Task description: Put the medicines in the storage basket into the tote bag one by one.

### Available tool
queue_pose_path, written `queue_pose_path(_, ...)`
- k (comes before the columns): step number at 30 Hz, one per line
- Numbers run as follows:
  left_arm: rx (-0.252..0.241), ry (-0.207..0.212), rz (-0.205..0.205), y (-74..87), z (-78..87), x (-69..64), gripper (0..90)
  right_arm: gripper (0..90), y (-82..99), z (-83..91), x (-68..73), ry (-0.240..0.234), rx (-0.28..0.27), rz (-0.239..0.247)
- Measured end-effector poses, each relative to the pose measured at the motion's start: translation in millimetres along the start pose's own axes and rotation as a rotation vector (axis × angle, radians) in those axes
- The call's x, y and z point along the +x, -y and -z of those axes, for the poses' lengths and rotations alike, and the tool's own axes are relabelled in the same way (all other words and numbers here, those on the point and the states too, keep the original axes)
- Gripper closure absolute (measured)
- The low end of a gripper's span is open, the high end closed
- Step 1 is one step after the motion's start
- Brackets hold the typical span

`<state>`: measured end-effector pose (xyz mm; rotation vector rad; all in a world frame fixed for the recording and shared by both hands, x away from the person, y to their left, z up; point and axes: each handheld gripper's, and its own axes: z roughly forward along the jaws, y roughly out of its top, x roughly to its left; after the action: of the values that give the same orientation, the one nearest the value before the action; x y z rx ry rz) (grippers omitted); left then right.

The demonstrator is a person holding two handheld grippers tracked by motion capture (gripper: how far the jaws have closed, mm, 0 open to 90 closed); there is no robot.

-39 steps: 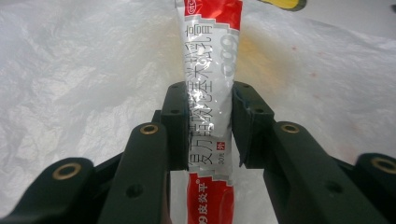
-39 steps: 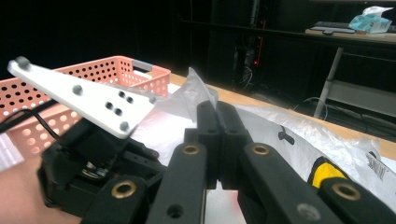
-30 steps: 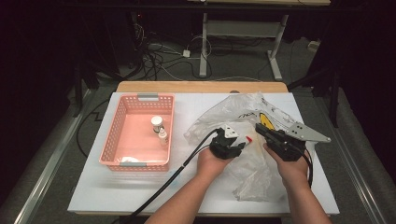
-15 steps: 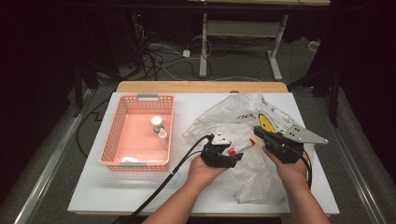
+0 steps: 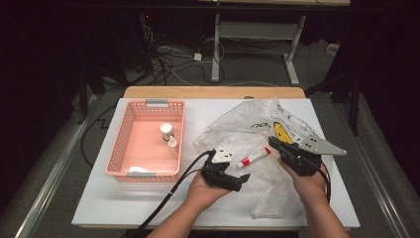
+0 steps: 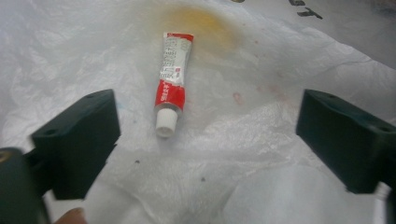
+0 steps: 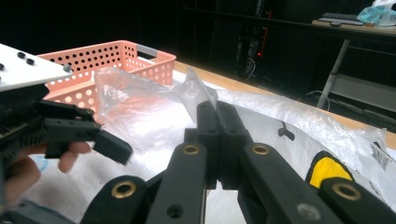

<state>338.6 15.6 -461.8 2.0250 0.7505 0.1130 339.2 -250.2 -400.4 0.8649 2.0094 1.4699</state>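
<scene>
A small red-and-white tube (image 5: 254,158) (image 6: 170,79) lies on a crumpled clear plastic bag (image 5: 262,124) (image 6: 261,140), its white cap toward my left gripper. My left gripper (image 5: 236,167) (image 6: 208,116) sits just short of the tube. Its jaws have just been opening and now stand wide apart, with nothing between them but the bag. My right gripper (image 5: 273,142) (image 7: 217,112) rests on the bag to the right, shut on a raised fold of the plastic. The left gripper (image 7: 100,135) also shows in the right gripper view.
A pink perforated basket (image 5: 124,148) (image 7: 107,58) stands at the left of the white table (image 5: 99,208), holding a white-capped bottle (image 5: 167,130), a smaller bottle (image 5: 172,144) and a white item (image 5: 138,169). The bag bears a yellow print (image 5: 280,131) (image 7: 329,170). Cables trail off the front edge.
My left gripper drew back toward the front left and its jaws spread wide. The tube now lies free on the bag. The right gripper stayed put.
</scene>
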Motion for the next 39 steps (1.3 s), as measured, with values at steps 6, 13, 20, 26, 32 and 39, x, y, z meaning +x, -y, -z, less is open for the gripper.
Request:
queue_pose_path(6, -0.025, 0.0, 0.004, 2.0, 19.9, -2.2, 0.0, 90.0, -0.3, 2.2, -1.0, 0.005, -0.003, 0.003)
queue_pose_path(13, -0.044, -0.009, -0.005, 2.4, 48.1, -3.1, 0.0, 90.0, -0.2, 2.8, -0.4, 0.007, -0.003, 0.004)
queue_pose_path(20, -0.049, -0.046, 0.005, 10.1, 77.1, 4.9, 0.0, 90.0, 0.1, 3.5, 0.1, 0.01, 0.0, 0.006)
queue_pose_path(26, -0.072, -0.077, 0.033, 18.9, 94.9, 16.2, 0.0, 90.0, 0.8, 3.2, 1.0, 0.004, 0.004, 0.006)
queue_pose_path(32, -0.084, -0.103, 0.043, 21.4, 106.7, 22.0, 0.0, 90.0, 2.4, 2.4, 2.0, 0.0, 0.011, 0.01)
queue_pose_path(39, -0.098, -0.141, 0.083, 28.3, 127.3, 33.3, 0.0, 90.0, 1.9, 3.0, 1.4, 0.001, 0.006, 0.007)
